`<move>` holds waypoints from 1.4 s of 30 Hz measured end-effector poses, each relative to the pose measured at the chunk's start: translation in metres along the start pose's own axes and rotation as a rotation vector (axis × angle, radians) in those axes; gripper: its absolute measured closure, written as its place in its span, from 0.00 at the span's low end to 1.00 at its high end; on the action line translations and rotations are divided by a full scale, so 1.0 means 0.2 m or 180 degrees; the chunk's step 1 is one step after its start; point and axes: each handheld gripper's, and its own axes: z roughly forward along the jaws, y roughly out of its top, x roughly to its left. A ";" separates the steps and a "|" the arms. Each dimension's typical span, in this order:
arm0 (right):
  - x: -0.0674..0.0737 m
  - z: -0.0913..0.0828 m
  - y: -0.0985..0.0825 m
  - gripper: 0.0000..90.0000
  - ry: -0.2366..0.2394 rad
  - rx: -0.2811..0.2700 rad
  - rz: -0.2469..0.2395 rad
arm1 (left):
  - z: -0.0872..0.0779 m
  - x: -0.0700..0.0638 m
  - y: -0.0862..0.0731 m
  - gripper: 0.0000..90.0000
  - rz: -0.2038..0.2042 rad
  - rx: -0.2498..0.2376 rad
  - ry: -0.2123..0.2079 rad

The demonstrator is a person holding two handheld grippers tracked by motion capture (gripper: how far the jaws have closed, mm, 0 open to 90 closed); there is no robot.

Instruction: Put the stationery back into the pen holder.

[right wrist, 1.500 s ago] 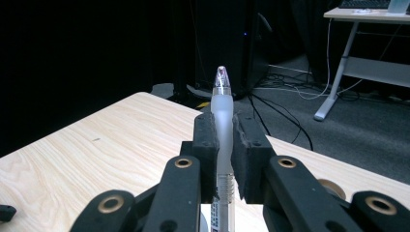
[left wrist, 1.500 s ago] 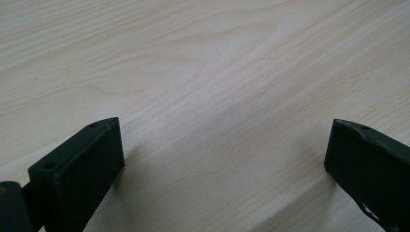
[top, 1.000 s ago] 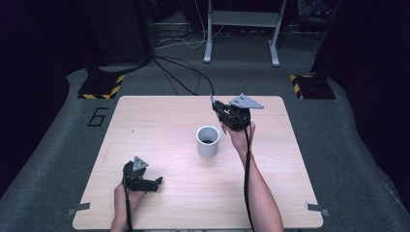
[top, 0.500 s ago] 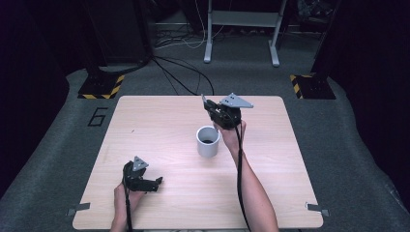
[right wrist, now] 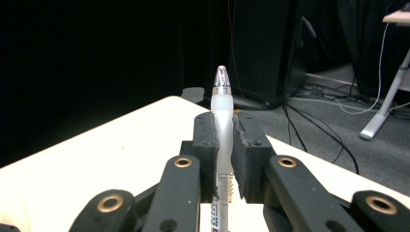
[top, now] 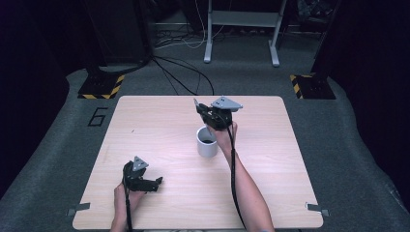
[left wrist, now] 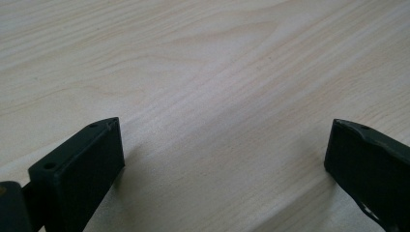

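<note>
My right gripper (top: 199, 108) hangs above the table, just behind a white cup (top: 207, 143), and points left and away from the person. In the right gripper view its jaws (right wrist: 223, 123) are shut on a translucent white pen (right wrist: 221, 99) that stands upright between the pads, tip up. The cup stands upright near the middle of the light wooden table (top: 159, 121), its inside dark. My left gripper (top: 155, 183) rests low at the near left of the table. Its jaws (left wrist: 225, 133) are wide open over bare wood with nothing between them.
Dark floor surrounds the table, with cables (top: 179, 77), a white metal stand (top: 241, 29) and yellow-black striped blocks (top: 100, 86) behind the far edge. The person's right forearm (top: 244, 183) crosses the near right part of the table.
My right gripper has moved left and down with the pen, from right of the cup to just behind it. The left gripper has stayed still.
</note>
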 end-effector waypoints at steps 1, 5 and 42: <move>0.00 0.00 0.00 0.89 0.0000 0.0000 0.0000 | 0.00 0.00 0.00 0.01 -0.0014 -0.0001 0.0000; -0.01 0.03 -0.04 0.89 0.0017 0.0089 0.0030 | 0.00 0.00 0.00 0.01 -0.0007 0.0001 0.0000; 0.01 -0.07 -0.26 0.87 -0.0096 0.0613 0.0049 | 0.00 0.00 0.00 0.01 0.0006 -0.0040 0.0028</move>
